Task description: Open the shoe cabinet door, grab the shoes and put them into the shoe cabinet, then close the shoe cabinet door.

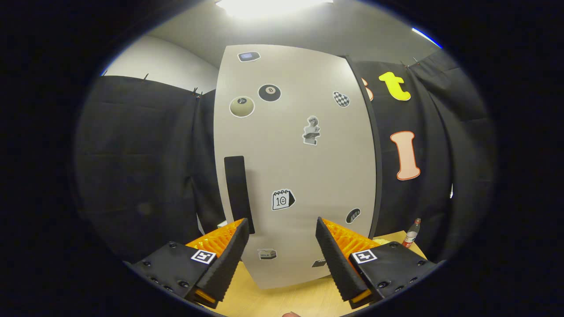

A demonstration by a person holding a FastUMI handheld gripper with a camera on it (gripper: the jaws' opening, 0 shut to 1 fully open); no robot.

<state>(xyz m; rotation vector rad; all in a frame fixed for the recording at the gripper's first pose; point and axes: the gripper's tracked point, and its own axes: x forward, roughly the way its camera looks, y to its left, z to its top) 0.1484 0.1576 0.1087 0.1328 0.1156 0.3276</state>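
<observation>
Shoe cabinet door [299,154] shut, dead ahead of the tongs [282,235].

Tongs stand apart and hold nothing, hovering over the worktop [282,299]. Just beyond the left fingertip rises the door's dark upright handle [238,191], long axis vertical, on the door's left side; the next move likely calls for a small shift left to bracket it. A bottle [411,233] stands off to the right.

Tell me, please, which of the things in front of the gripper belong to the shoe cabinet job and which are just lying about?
Part of the job:
- shoe cabinet door, shut, covered in stickers
- its dark handle, just beyond one finger's tip
- gripper, open, holding nothing

Just lying about:
- bottle with a red label, standing on the wooden table beside the cabinet
</observation>
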